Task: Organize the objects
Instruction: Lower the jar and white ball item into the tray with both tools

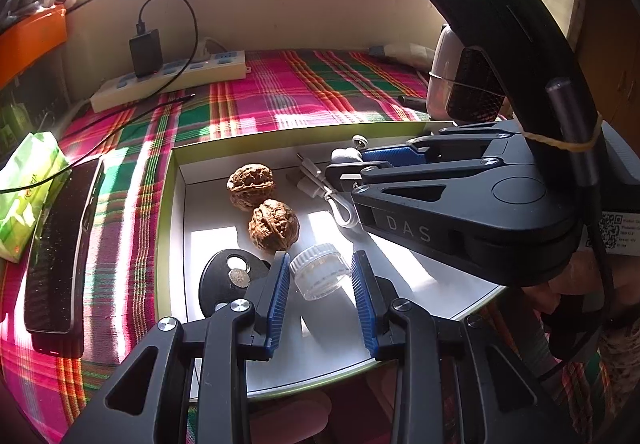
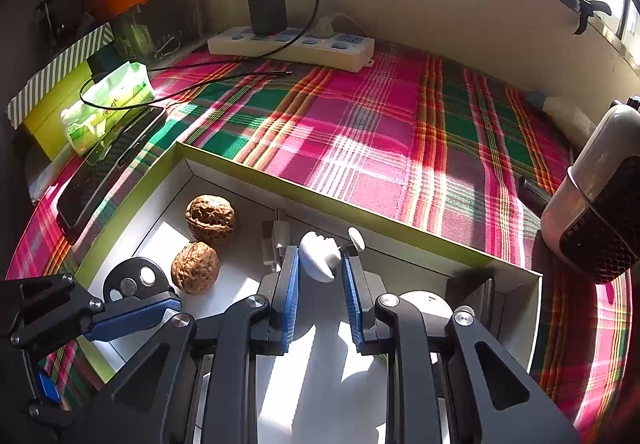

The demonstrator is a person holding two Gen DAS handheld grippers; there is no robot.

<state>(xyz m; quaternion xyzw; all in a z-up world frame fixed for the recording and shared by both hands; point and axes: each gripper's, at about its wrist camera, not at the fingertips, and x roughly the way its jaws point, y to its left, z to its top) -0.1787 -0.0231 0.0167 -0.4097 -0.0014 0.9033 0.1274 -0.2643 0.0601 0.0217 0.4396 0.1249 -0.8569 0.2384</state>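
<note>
The left gripper (image 1: 322, 276) holds a small clear round plastic jar (image 1: 320, 270) between its blue ribbed pads, one pad on each side; the jar stands upright, its ribbed lid up, low over the white floor of the shallow box with a yellow-green rim (image 1: 170, 204). The right gripper (image 2: 320, 264) has its jaws narrow and closed on a small white ribbed plastic piece (image 2: 318, 256), whose long axis runs along the jaws, with a thin arm pointing away to the right. Both grippers point steeply down into the box. Left of the left jaws lie two brown wrinkled walnuts (image 1: 264, 210) and a black disc with round holes (image 1: 224, 276). Beyond the right jaws lies a white cable (image 1: 328, 192). The box rests on a pink and green checked cloth (image 2: 360, 124), with a white power strip (image 2: 292, 46) by the wall under a sunny window.
</note>
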